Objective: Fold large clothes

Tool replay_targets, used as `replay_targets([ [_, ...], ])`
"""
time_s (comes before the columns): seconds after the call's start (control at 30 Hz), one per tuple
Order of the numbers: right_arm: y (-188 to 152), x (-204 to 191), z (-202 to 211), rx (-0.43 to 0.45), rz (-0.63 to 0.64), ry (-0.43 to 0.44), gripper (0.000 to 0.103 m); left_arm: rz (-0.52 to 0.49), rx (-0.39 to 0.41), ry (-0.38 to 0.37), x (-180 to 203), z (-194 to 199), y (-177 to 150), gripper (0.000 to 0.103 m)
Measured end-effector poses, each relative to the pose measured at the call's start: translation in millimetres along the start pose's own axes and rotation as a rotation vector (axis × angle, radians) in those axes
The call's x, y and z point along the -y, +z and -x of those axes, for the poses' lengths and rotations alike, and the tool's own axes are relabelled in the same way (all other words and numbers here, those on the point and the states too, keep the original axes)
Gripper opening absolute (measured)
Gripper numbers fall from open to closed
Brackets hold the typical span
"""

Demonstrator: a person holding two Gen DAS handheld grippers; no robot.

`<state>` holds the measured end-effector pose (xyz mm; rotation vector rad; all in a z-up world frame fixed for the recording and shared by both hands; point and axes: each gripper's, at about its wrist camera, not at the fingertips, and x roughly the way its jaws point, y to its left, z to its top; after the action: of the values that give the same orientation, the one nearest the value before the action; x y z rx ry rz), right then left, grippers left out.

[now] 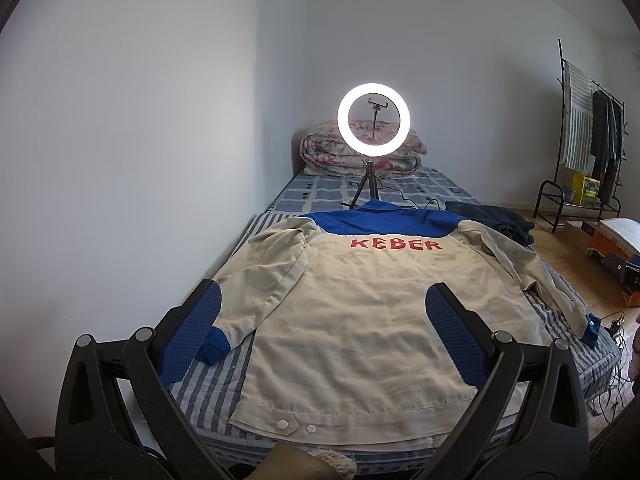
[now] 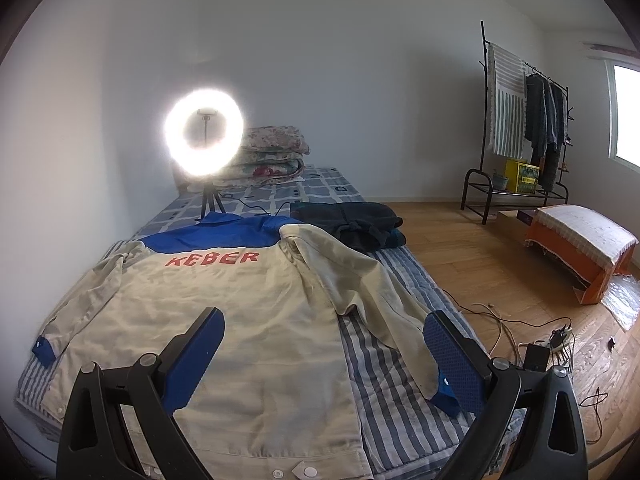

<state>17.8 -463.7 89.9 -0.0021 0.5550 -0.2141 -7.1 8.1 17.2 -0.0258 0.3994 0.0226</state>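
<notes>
Hovering wide-open left hand-held gripper (image 1: 324,340), right hand-held gripper (image 2: 324,352), above jacket (image 1: 360,320)

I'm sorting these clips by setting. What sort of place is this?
Most likely a bedroom in a home: a low bed with a striped cover, a folded floral quilt at its head, and a black metal clothes rack by the wall.
</notes>
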Motion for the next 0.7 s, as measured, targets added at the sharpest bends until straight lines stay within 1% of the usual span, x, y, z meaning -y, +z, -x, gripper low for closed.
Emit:
replay_targets([
  [0.47,5,-24,-6,-0.010,0.025,0.052,0.101,0.009,-0.005,0.035,-17,0,-5,0.103],
  [0.6,6,-38,-13,-0.027,0.036,0.094,0.103,0.016,-0.019,0.052,-30,-4,-4,0.103],
  [0.7,7,-59,-24,-0.054,0.081,0.146,0.103,0.012,-0.029,0.069,-41,-9,-1,0.103],
])
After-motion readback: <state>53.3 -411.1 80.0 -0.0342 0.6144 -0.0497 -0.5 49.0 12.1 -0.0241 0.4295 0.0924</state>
